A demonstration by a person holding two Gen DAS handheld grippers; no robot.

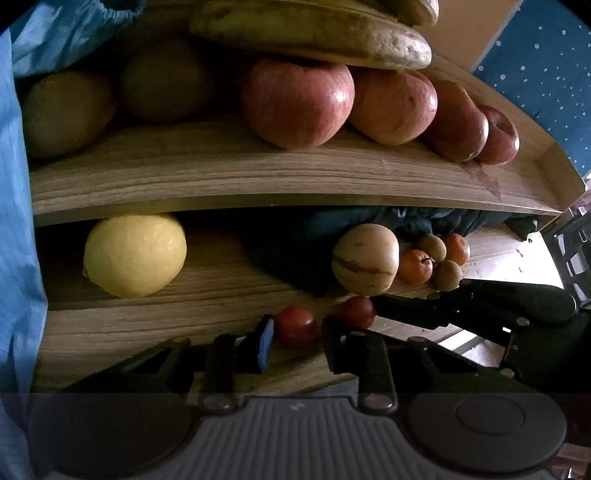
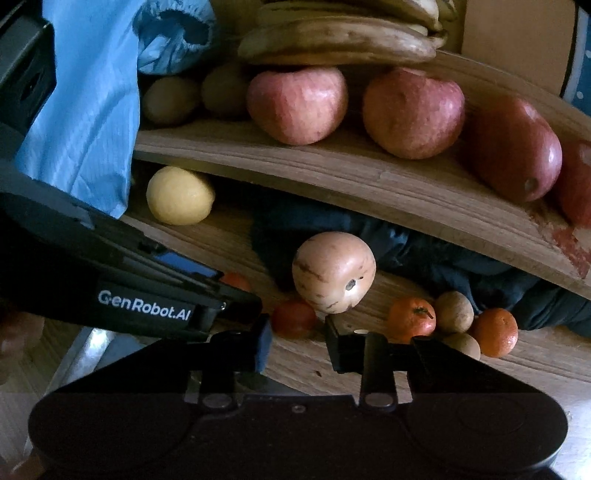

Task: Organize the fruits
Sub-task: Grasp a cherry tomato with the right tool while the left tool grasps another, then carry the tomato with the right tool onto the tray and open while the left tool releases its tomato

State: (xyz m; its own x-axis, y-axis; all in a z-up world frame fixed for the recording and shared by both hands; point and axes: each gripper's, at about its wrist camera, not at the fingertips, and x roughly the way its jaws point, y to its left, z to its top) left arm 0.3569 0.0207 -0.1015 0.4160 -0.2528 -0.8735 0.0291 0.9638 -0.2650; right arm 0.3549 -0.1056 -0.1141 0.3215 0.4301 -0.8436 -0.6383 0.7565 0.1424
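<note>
I read this as partway through the sorting. Taking the pale striped melon point(image 2: 333, 272) on the lower wooden shelf point(image 1: 207, 295) as my landmark: above it, on the upper shelf point(image 1: 258, 173), a row of red apples point(image 1: 297, 101) is already lined up, with brown kiwis point(image 1: 64, 112) to their left and bananas point(image 1: 310, 31) stacked on top, so those groups look settled. Far to the left of the melon sits a lone lemon point(image 1: 135, 254). Just right of the melon, two mandarins point(image 2: 411, 319) and a few small brown fruits point(image 2: 453, 312) lie bunched together and mixed, which I judge still needs separating.

Just in front of the melon, at the shelf's near edge, are the two small red tomatoes I am working on. My left gripper point(image 1: 297, 332) has its jaws drawn in around the left tomato point(image 1: 296, 325); the blue pad sits against one side and the dark finger against the other, so I take it as clamped. My right gripper point(image 2: 297, 334) is likewise closed in on the right tomato point(image 2: 293, 319), though the light is poor and I cannot be fully sure both pads press on it.

A blue sleeve point(image 2: 88, 110) hangs at the left of the shelves.

What remains, as I see it: place both tomatoes, then sort the mandarin cluster.
</note>
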